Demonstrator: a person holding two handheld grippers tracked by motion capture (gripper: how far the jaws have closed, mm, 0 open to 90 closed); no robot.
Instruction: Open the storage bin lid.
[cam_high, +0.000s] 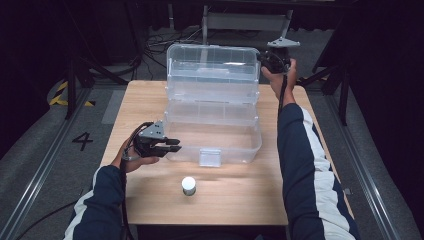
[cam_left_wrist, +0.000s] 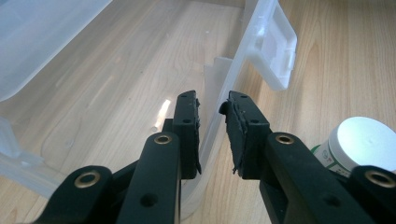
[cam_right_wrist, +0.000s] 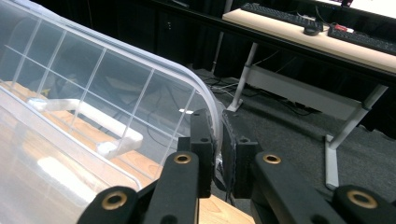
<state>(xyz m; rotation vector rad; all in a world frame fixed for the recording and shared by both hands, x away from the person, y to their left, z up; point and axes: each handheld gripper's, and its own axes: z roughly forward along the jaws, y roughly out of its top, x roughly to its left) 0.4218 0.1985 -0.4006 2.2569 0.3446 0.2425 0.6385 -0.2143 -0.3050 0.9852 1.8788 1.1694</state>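
A clear plastic storage box (cam_high: 212, 135) sits in the middle of the bench (cam_high: 240, 200), its lid (cam_high: 212, 70) swung up and standing at the far side. The left gripper (cam_high: 172, 146) is at the near left corner of the box, and the left gripper view shows its jaws straddling the front wall (cam_left_wrist: 219, 116), closed narrow on it, with the latch tab (cam_left_wrist: 275, 51) further along the same wall. The right gripper (cam_high: 265, 61) is up at the far right corner of the lid; the right gripper view shows its jaws nearly together, pinching the lid's rim (cam_right_wrist: 212, 109). A small white-capped jar (cam_high: 188, 185) stands on the bench just near of the box, apart from both grippers. The step in hand looks like steadying the box while the lid is held or swung. To do it well, the left grip should keep the base pinned so it does not slide on the wood, and the right should follow the arc of the hinge rather than pull straight, since a thin rim can slip out of a pinch or flex. The lid's path should be clear of the jar.
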